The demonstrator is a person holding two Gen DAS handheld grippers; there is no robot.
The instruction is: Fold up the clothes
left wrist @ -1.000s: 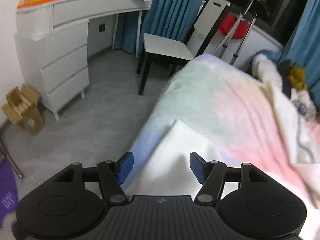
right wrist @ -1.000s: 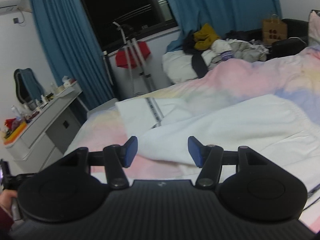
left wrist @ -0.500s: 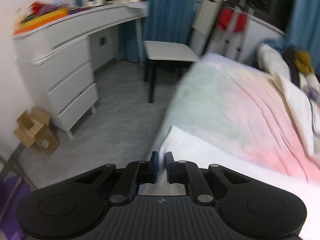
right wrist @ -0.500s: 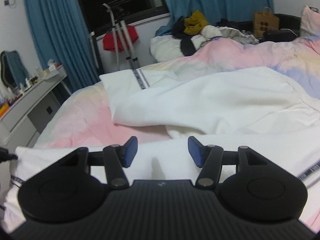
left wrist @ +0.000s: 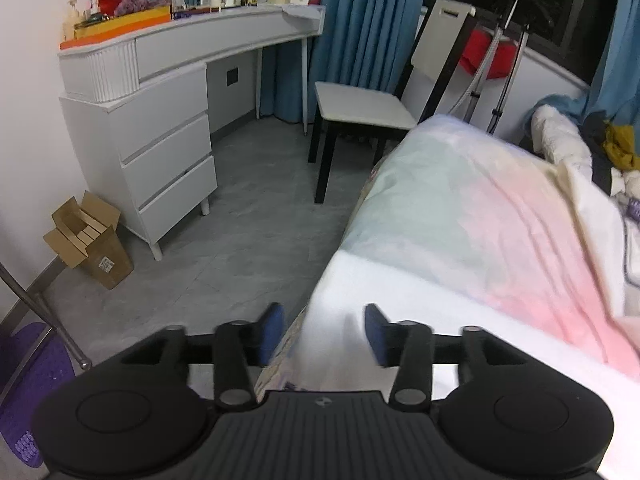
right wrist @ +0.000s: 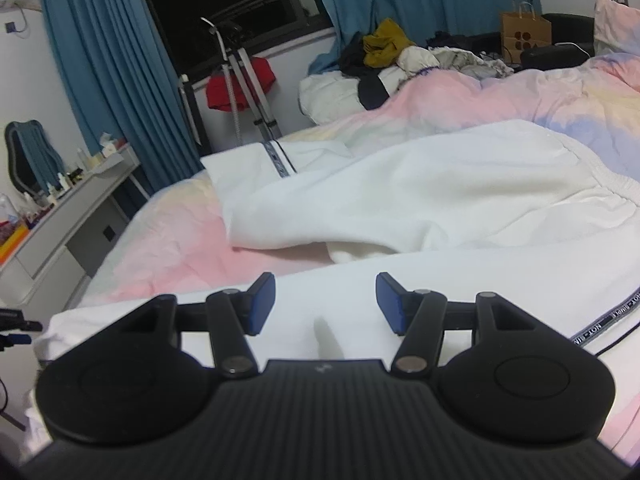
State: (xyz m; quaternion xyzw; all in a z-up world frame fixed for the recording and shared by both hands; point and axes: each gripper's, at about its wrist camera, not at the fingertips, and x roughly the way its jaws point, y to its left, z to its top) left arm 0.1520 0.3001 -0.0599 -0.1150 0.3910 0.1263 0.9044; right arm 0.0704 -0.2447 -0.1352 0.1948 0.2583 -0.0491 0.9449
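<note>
The white garment [right wrist: 460, 200] lies spread on the bed [right wrist: 168, 248], one end at the bed's edge. Left gripper [left wrist: 325, 334]: jaws apart, straddling that end. Right gripper [right wrist: 325, 304]: jaws apart above the cloth, gripping nothing.

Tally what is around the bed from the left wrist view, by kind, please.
White chair with black legs: 1
White dresser drawers: 3
Brown cardboard box: 1
White garment at the bed edge: 1
Open left gripper: 1
Total: 7
</note>
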